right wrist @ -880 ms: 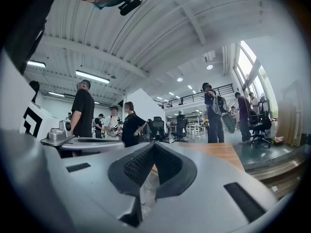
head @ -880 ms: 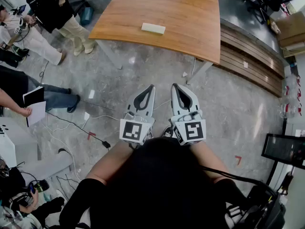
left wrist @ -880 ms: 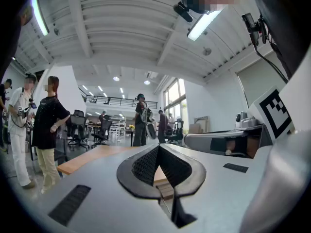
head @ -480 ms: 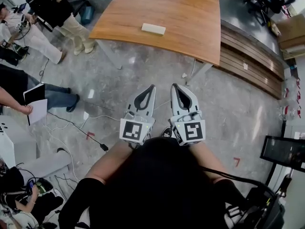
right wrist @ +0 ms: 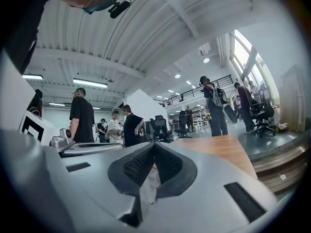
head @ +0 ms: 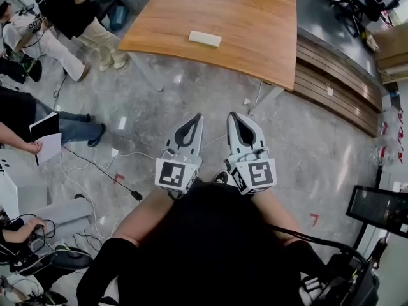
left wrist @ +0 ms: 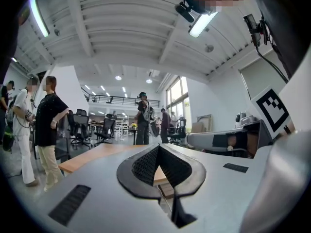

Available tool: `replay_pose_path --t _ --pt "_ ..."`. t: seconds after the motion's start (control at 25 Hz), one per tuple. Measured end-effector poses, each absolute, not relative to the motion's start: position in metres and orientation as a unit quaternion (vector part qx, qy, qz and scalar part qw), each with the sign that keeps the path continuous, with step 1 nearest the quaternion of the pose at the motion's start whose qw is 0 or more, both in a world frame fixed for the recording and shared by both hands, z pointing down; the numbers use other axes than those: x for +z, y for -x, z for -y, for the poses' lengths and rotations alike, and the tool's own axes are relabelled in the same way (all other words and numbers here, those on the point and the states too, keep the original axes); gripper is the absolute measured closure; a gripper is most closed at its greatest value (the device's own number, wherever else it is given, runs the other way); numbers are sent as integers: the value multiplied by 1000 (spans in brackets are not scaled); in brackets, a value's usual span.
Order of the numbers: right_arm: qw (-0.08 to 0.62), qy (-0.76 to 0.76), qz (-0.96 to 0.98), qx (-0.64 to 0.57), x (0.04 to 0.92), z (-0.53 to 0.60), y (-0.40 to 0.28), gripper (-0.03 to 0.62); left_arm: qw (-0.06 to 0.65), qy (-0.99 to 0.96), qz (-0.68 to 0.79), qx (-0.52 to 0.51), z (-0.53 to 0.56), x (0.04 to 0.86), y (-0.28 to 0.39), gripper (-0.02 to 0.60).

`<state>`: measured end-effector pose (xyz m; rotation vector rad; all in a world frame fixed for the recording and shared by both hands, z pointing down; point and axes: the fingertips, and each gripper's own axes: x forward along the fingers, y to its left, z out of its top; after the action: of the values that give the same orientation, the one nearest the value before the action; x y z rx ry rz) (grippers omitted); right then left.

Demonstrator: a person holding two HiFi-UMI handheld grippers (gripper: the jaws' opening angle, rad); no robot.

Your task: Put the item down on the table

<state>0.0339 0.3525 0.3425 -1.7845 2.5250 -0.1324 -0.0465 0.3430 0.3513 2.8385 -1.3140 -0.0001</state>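
Observation:
A pale rectangular block [head: 204, 38] lies flat on the wooden table [head: 255, 24], far ahead of both grippers. The left gripper [head: 198, 116] and the right gripper [head: 232, 115] are held side by side over the grey floor, close to the person's chest, pointing toward the table. Both are shut, tips meeting, with nothing between them. In the left gripper view the left gripper [left wrist: 158, 147] points level at the table's near edge [left wrist: 97, 154]. In the right gripper view the right gripper [right wrist: 154, 144] faces the tabletop [right wrist: 218, 147].
Several people [head: 70, 11] stand or sit at the left, one holding a notebook [head: 46, 136]. Cables [head: 95, 171] run over the floor at the left. Wooden steps [head: 338, 75] lie to the right of the table, a dark monitor [head: 376, 203] at the lower right.
The left gripper has drifted slightly left and down. The right gripper has barely moved. People at the left edge have shifted about.

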Motion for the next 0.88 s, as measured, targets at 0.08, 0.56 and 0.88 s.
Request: replay_pose_path --t 0.08,0.56,0.88 --pt "22 574 -818 -41 342 -347 -41 582 -6 -903 429 1 -335 352 50 577" --pt "-6 568 -822 -46 372 -229 -63 580 17 -889 457 17 -213 382 50 577" --pt "-19 565 -824 -40 382 -61 -40 580 35 -901 431 18 -44 391 54 577"
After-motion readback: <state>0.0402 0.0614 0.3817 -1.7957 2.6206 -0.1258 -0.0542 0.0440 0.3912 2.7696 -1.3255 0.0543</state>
